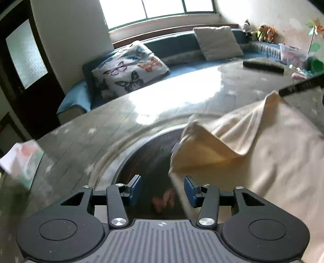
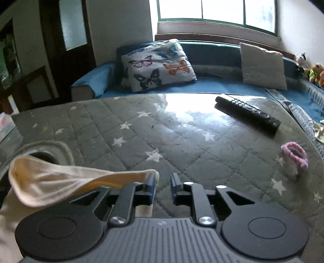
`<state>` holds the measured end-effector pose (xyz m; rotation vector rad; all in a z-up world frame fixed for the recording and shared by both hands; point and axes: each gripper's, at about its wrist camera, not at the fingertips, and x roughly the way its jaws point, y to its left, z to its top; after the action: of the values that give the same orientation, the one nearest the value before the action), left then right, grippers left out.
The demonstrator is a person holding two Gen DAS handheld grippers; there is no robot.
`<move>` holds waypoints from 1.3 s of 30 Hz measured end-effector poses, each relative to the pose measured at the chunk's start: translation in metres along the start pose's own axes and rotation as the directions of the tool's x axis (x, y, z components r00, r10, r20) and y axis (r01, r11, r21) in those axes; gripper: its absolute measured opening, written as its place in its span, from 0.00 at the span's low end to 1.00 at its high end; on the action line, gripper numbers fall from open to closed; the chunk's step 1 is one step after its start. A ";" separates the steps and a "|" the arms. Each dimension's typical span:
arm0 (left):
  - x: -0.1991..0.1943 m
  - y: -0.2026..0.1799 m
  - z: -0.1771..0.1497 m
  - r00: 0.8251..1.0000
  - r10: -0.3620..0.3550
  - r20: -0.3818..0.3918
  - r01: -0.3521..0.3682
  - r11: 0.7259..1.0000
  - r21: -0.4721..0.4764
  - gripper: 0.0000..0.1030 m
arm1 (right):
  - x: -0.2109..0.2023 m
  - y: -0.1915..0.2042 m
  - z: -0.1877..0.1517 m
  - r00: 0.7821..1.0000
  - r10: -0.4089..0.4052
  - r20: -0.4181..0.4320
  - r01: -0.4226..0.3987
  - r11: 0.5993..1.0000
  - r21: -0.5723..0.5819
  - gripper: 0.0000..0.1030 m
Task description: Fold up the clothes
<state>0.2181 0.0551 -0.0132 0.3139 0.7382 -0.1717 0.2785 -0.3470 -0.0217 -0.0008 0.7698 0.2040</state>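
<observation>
The left gripper (image 1: pixel 163 189) has its jaws spread wide with nothing between the blue pads (image 1: pixel 136 187); the edge of the cream garment (image 1: pixel 263 153) runs just inside the right-hand pad without being pinched. The right gripper (image 2: pixel 162 187) shows a narrower gap between its blue pads (image 2: pixel 150 189), and a corner of the cream garment (image 2: pixel 66 182) drapes over the outer side of the left-hand finger; whether any cloth is actually caught there cannot be told, and the gap itself looks bare. From that corner the fabric stretches in a raised, sagging band toward the lower left of the right wrist view, where more of it lies bunched. In the left wrist view the garment covers the right side of the grey quilted table cover (image 1: pixel 101 129), printed with white stars, with one corner lifted up to a black gripper finger (image 1: pixel 299 87) entering from the right. Farther out on the cover lie a black remote control (image 2: pixel 248 112) and, near the right edge, a small pink knitted item (image 2: pixel 293 157). Beyond the table stands a blue sofa (image 2: pixel 212 86) with a butterfly-print cushion (image 2: pixel 158 64) and a plain beige cushion (image 2: pixel 263 66), well apart, under a bright window (image 2: pixel 216 12). Stuffed toys (image 1: pixel 263 32) sit at the sofa's far end.
</observation>
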 end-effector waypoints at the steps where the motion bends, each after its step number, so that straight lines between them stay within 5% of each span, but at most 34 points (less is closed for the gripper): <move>1: 0.005 -0.001 0.004 1.000 -0.010 0.006 0.010 1.000 0.005 0.51 | -0.001 0.001 -0.001 1.000 0.010 -0.004 -0.010 1.000 -0.014 0.23; 7: 0.040 0.004 0.025 1.000 0.009 -0.013 -0.009 1.000 -0.001 0.51 | 0.007 0.008 -0.003 0.998 0.053 -0.040 -0.056 0.996 -0.075 0.37; 11: 0.057 0.014 0.034 1.000 -0.011 -0.014 0.010 0.999 -0.038 0.49 | 0.014 0.013 0.000 0.997 0.060 -0.050 -0.064 0.994 -0.089 0.38; 12: 0.059 0.016 0.035 1.000 -0.018 -0.008 0.018 0.999 -0.040 0.46 | 0.016 0.014 0.001 0.997 0.059 -0.053 -0.064 0.994 -0.092 0.38; 14: 0.063 0.017 0.037 1.000 -0.013 0.007 0.013 0.999 -0.048 0.19 | 0.022 0.015 0.002 0.996 0.062 -0.057 -0.067 0.993 -0.096 0.37; 16: 0.067 0.019 0.039 1.000 0.025 0.019 -0.024 0.998 -0.058 0.06 | 0.024 0.014 0.005 0.998 0.053 -0.043 -0.057 0.995 -0.088 0.38; 24: 0.066 0.034 0.032 0.996 0.088 -0.022 -0.090 0.988 -0.126 0.10 | 0.014 0.016 0.005 0.999 0.038 -0.039 -0.043 0.992 -0.117 0.40; 27: 0.048 0.025 0.029 0.997 0.073 -0.009 -0.073 0.993 -0.096 0.17 | -0.004 0.025 0.001 0.997 0.068 -0.048 -0.075 0.984 -0.160 0.44; 32: 0.010 -0.003 0.017 0.999 0.032 0.027 -0.031 0.999 -0.028 0.44 | -0.040 0.048 -0.016 0.989 0.125 -0.081 -0.142 0.959 -0.246 0.51; 39: -0.042 -0.062 -0.019 0.997 -0.056 0.050 0.051 0.995 0.084 0.58 | -0.093 0.095 -0.067 0.964 0.217 -0.151 -0.260 0.883 -0.390 0.55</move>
<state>0.1592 0.0048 -0.0110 0.3673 0.6894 -0.2607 0.1499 -0.2764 0.0019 -0.3162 0.8189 0.6032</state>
